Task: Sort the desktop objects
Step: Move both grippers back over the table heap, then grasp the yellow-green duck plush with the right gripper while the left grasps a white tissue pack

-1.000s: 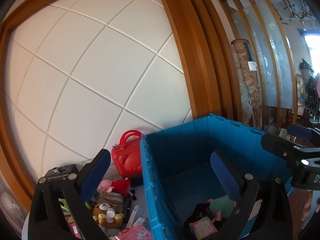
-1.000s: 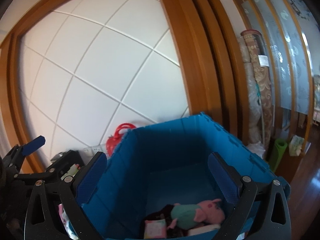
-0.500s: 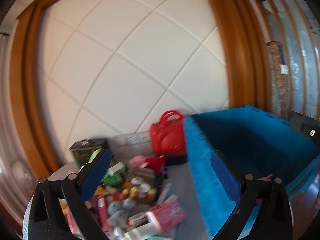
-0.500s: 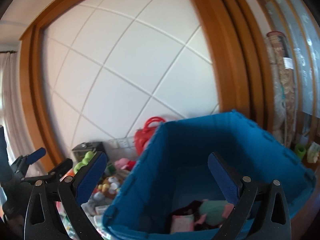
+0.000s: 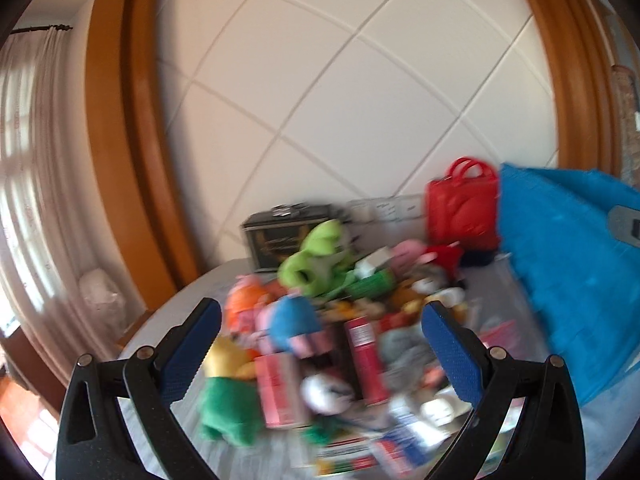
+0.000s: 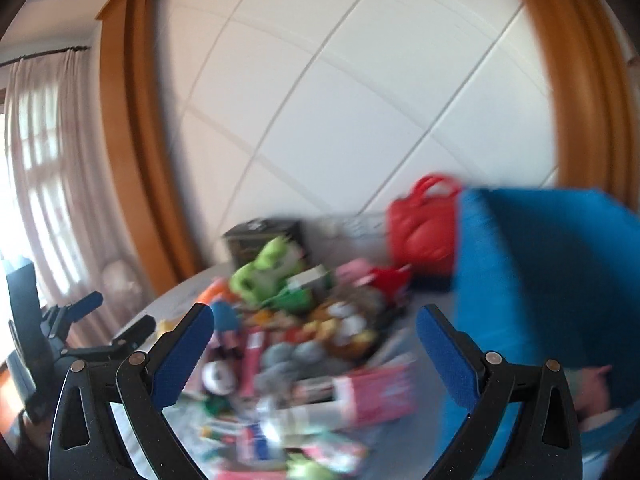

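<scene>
We see the left gripper (image 5: 320, 328): matte black, speckled plastic arms with triangular cut-outs, silver screws at the joints, blue ribbed pads (image 5: 452, 356) lining both fingers. The right gripper (image 6: 314, 330) has the same build, with blue pads (image 6: 180, 356) and silver screws

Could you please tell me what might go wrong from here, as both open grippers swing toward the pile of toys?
1. Both views are motion-blurred, so the open left gripper may close on the wrong item in the jumbled toy pile.
2. The items overlap tightly; pulling the red cylindrical tube could drag its neighbours off the grey round table.
3. The open right gripper passes beside the blue plastic crate and might clip its wall.
</scene>
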